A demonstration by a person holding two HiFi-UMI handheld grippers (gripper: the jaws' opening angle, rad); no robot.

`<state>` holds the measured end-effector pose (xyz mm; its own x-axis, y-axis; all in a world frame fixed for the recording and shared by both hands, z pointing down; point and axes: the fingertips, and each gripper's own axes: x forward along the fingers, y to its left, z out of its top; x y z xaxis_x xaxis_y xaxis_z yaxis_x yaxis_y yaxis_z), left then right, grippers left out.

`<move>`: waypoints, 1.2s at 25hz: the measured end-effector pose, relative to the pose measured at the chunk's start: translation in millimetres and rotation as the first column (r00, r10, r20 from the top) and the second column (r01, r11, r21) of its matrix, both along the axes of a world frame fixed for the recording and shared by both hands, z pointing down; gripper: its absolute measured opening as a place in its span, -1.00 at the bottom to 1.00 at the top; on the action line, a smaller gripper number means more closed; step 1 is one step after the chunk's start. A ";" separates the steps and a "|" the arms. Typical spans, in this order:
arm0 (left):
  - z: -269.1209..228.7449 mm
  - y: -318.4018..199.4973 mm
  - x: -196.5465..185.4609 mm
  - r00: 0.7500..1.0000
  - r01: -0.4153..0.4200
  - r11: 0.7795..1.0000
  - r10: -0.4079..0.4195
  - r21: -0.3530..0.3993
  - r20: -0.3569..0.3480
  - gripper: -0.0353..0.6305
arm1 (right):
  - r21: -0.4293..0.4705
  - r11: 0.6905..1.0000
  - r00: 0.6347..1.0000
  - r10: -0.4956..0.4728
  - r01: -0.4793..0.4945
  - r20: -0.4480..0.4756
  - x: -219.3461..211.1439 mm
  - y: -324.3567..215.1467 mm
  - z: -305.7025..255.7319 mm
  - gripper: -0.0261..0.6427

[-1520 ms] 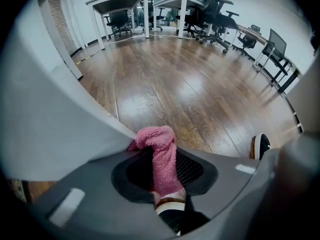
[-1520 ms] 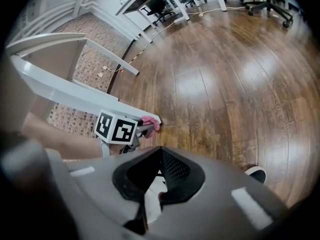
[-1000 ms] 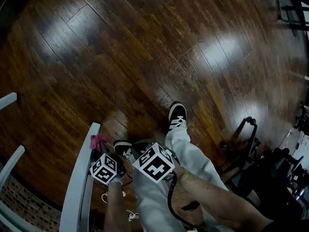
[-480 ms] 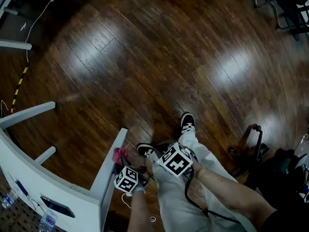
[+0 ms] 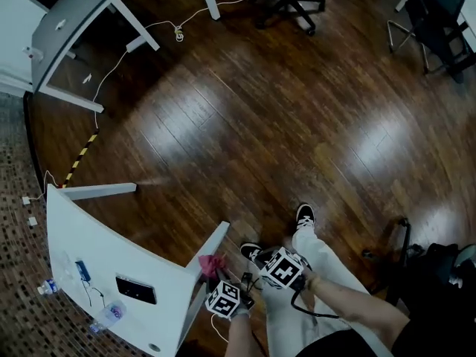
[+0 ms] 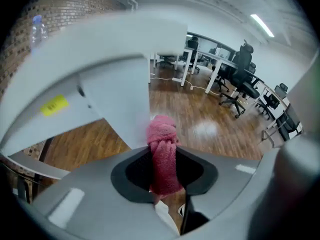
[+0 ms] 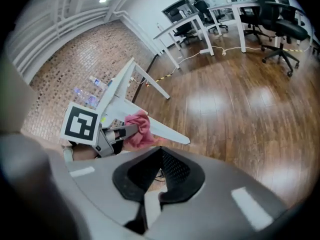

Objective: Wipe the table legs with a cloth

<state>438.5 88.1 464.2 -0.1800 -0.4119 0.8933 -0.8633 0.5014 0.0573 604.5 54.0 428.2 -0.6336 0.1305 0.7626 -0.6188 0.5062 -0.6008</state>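
Dark glossy wood floor (image 5: 245, 125), white table (image 5: 89, 251) at lower left (bottles (image 7: 84, 96) on top), left gripper (image 6: 163, 159) clamped on pink cloth (image 5: 210, 264) just beside table leg (image 5: 212, 245), right gripper (image 7: 159, 156) jaws together, empty.

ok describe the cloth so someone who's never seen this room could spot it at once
Find the white table at the head view's lower left, then its slanted leg nearest the person's shoes. By that leg, the tongs of the left gripper pinch a small bunched pink cloth, the only pink thing in sight.
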 end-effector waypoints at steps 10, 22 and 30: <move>-125.8 4.0 18.4 0.961 -0.276 0.957 0.272 0.093 0.050 -0.57 | -0.048 0.972 0.906 -0.195 0.229 0.376 -70.4 -5.9 -145.9 -0.57; -240.4 -24.4 130.4 0.661 -0.749 0.617 0.724 0.243 0.197 -0.57 | -0.147 0.859 0.763 -0.341 0.490 0.549 -63.0 25.6 -200.4 -0.21; -278.8 -29.5 162.1 0.641 -0.727 0.550 0.758 0.410 0.119 -0.52 | -0.220 0.816 0.585 -0.170 0.535 0.793 -27.0 6.4 -243.7 -0.45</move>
<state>600.6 58.7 185.4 0.4031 -0.6754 0.6175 -0.9041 -0.3986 0.1543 577.5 60.4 184.5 -0.7658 0.6356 -0.0975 0.2747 0.1863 -0.9433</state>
